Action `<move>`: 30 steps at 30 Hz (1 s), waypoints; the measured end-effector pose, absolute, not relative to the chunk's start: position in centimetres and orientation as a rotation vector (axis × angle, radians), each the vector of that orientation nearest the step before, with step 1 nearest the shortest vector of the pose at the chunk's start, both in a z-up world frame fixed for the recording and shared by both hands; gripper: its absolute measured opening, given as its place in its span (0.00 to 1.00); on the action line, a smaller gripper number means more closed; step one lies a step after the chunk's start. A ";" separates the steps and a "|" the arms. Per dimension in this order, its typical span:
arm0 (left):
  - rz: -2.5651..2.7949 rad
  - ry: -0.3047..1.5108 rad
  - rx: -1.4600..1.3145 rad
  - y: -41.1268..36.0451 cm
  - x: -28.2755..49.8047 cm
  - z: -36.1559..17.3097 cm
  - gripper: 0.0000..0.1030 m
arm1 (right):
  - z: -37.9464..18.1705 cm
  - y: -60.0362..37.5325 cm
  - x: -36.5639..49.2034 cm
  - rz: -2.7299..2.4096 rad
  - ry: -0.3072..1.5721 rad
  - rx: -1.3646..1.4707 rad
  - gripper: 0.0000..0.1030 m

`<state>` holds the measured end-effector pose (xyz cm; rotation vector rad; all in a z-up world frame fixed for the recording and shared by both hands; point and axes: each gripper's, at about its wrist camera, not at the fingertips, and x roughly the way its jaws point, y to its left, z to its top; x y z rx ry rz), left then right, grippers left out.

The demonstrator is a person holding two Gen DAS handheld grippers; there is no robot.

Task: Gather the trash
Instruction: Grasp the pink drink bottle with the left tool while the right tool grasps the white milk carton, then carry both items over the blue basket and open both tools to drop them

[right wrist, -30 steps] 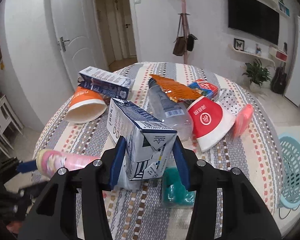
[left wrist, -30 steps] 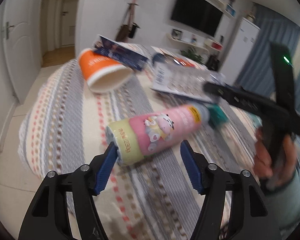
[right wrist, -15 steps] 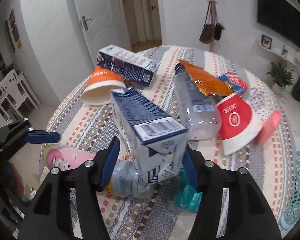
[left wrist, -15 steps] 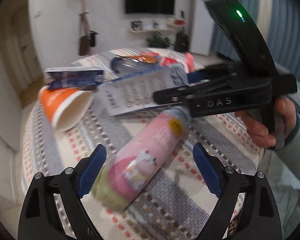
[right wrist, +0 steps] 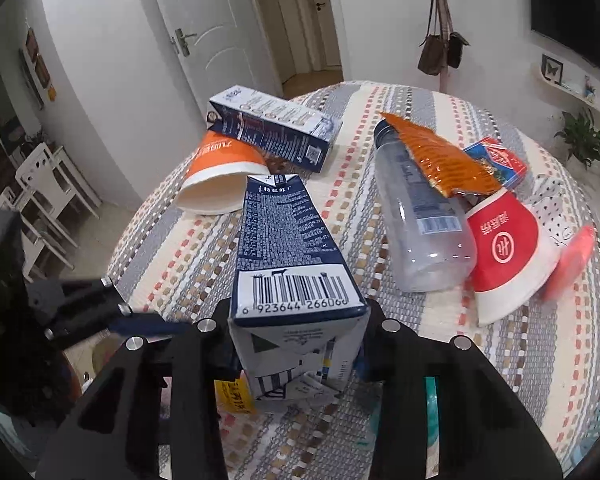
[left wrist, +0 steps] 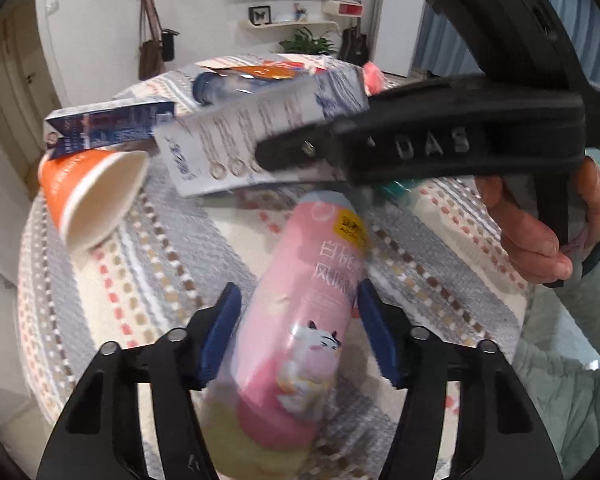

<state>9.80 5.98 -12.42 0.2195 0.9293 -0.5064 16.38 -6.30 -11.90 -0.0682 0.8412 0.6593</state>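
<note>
A pink drink bottle [left wrist: 308,304] with a cat picture lies on the striped tablecloth [left wrist: 172,248]. It sits between the blue pads of my left gripper [left wrist: 298,320], whose jaws are closing and stand against both its sides. My right gripper [right wrist: 298,344] has its jaws closing on a blue and white milk carton [right wrist: 288,240]. The carton fills the gap, barcode side up, and hides the pads. That carton [left wrist: 260,136] also shows in the left wrist view, tilted above the table in the right gripper's black fingers, with a person's hand [left wrist: 540,236] on the handle.
An orange paper cup [right wrist: 224,172] lies on its side under a second blue carton [right wrist: 268,128]. At the right are a clear bottle [right wrist: 420,216], an orange wrapper [right wrist: 440,160], a red cup [right wrist: 508,256] and a small red and blue packet [right wrist: 496,160]. A teal object [right wrist: 430,408] lies by the near edge.
My left gripper rolled and swung in line with the pink bottle, spread wide, then narrowed onto it. The right jaws spread a little, then narrowed onto the carton, which now sits deeper between them.
</note>
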 end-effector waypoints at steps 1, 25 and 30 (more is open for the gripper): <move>-0.507 0.929 0.218 5.8 9.7 -12.5 0.50 | -11.7 -6.5 16.3 0.658 0.832 -0.058 0.35; -0.563 0.655 0.010 -3.3 12.0 -3.9 0.46 | -4.6 -27.9 11.5 0.045 0.509 0.156 0.35; -0.638 0.668 0.034 -10.3 14.6 -2.9 0.46 | -6.4 -35.0 11.8 -0.111 0.543 0.246 0.35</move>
